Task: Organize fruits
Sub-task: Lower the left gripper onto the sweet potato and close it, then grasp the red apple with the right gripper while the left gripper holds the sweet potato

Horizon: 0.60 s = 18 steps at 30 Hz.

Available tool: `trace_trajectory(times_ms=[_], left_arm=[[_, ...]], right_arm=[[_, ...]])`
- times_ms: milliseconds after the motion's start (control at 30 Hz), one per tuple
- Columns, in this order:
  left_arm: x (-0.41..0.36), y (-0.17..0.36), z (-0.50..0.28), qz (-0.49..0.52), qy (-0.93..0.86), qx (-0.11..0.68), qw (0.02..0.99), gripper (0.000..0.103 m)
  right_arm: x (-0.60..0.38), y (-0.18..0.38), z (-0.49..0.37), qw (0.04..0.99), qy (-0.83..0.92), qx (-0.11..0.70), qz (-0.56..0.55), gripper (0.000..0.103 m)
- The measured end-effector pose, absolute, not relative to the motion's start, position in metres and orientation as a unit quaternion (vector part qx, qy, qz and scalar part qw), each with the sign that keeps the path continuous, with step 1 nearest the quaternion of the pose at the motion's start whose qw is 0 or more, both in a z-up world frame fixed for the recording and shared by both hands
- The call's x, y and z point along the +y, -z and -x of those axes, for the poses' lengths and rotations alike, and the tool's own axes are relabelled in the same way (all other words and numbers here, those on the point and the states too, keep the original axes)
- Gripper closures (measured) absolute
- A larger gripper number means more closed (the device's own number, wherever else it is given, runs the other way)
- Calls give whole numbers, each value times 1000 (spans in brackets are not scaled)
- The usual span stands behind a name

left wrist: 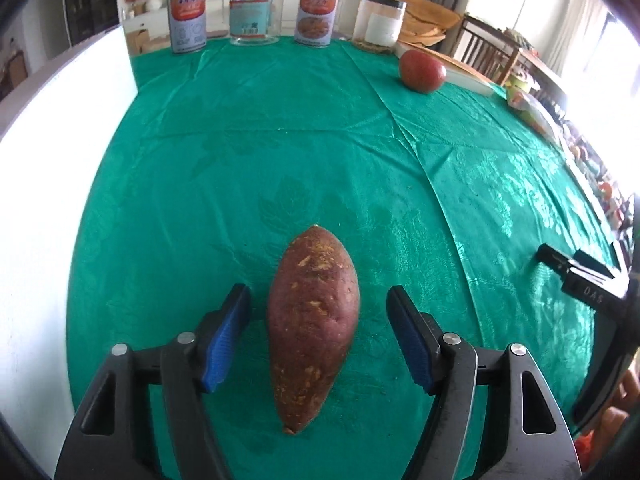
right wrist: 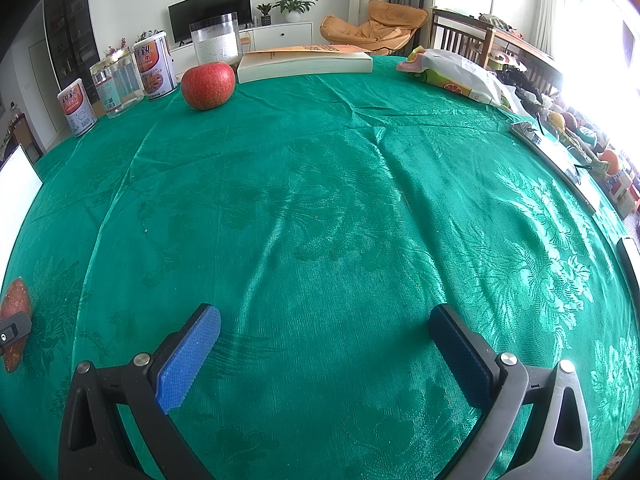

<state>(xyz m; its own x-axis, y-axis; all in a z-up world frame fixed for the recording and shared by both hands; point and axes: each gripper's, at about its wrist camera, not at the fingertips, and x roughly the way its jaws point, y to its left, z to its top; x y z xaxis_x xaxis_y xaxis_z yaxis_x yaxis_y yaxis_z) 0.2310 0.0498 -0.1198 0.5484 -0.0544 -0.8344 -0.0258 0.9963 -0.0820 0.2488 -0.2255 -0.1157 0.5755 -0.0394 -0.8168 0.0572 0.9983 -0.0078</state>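
Fingers (left wrist: 236,320) of the left gripper (left wrist: 318,334) stand spread wide, one on each side of the sweet potato (left wrist: 314,328), with a strip of green cloth showing between each pad and the skin, so nothing is grasped yet. The right gripper (right wrist: 324,356) is just as wide apart and has only bare cloth between its fingers (right wrist: 188,356).

Beneath and ahead of both pairs spreads the desk (right wrist: 320,200) under its shiny green cover. Far ahead of the right fingers, at the back edge, lies a thick book (right wrist: 304,65), and to its left stand tins and clear jars (right wrist: 120,80). Just left of the book sits the red apple (right wrist: 208,85), well apart from either gripper. The sweet potato lies lengthwise between the left fingers, its pointed end aimed away from them.

I judge the step in hand to be the pick-up of the sweet potato by the left gripper. The next move seems to call for closing the pads squarely on its thick middle, since the tapering ends could slip, then lifting it clear. The apple is still to be dealt with.
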Motion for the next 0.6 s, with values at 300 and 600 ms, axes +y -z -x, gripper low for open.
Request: trace_trajectory(times_ms=[300,600], left_arm=[[51,125,-226,2,-23,451,892,22],[54,126,-219,0,-29,437,899,18]], right_arm=[[-226,116,-249,887,27,460,-10,0],[-224,115,-247,887,23,461,-8,0]])
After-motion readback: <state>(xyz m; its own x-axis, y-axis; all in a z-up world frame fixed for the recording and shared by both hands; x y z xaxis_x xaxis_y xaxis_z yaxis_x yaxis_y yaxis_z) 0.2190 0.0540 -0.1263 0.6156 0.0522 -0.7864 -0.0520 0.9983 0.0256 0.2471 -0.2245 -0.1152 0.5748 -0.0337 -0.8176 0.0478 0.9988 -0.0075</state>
